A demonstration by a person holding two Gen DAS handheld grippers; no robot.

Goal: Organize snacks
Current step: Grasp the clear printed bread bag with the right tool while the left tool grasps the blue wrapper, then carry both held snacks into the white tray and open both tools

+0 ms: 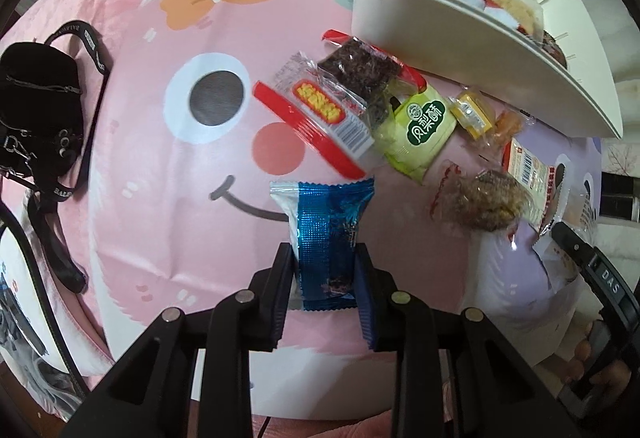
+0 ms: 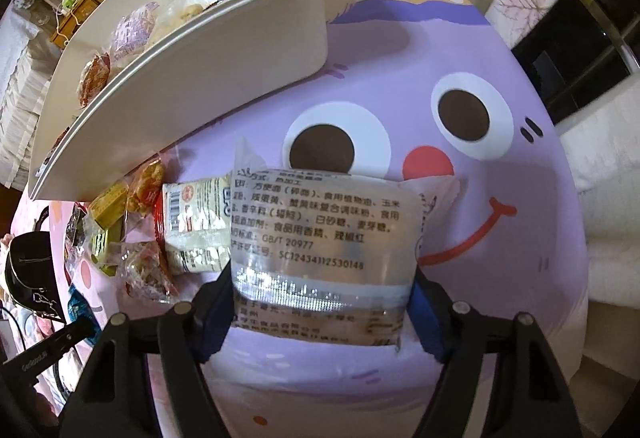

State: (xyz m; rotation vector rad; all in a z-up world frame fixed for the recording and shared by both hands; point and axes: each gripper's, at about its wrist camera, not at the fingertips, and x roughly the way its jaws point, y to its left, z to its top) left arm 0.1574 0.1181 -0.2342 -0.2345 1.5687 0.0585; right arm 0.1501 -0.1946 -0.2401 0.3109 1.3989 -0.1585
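Our left gripper point(image 1: 326, 278) has its fingers point(image 1: 280, 290) pinching a blue foil snack packet point(image 1: 332, 238) across its narrow width, near the lower end, so most of the packet stands out beyond the fingers above the pink part of the cartoon-printed bedspread point(image 1: 160, 198). Our right gripper point(image 2: 320, 302) has its fingers point(image 2: 428, 314) pressed on both sides of a clear printed snack bag point(image 2: 320, 238), a wider and puffier pack, held over the purple part of the bedspread.

Both look light and soft to us. The foil is probably slick and crushes easily, so a firm hold across the sealed edge or the flat middle should keep it from sliding. The clear bag seems air-filled and likely holds brittle pieces, so we would grip its sides gently rather than squeeze hard.

The white bin point(image 1: 440, 50), already holding several wrapped snacks, stands far and to the right in the left wrist view. More loose packets, among them a green packet point(image 1: 420, 126) and a red-edged packet point(image 1: 320, 118), lie on the bedspread just in front of it. A black bag point(image 1: 36, 110) sits well apart at the left.
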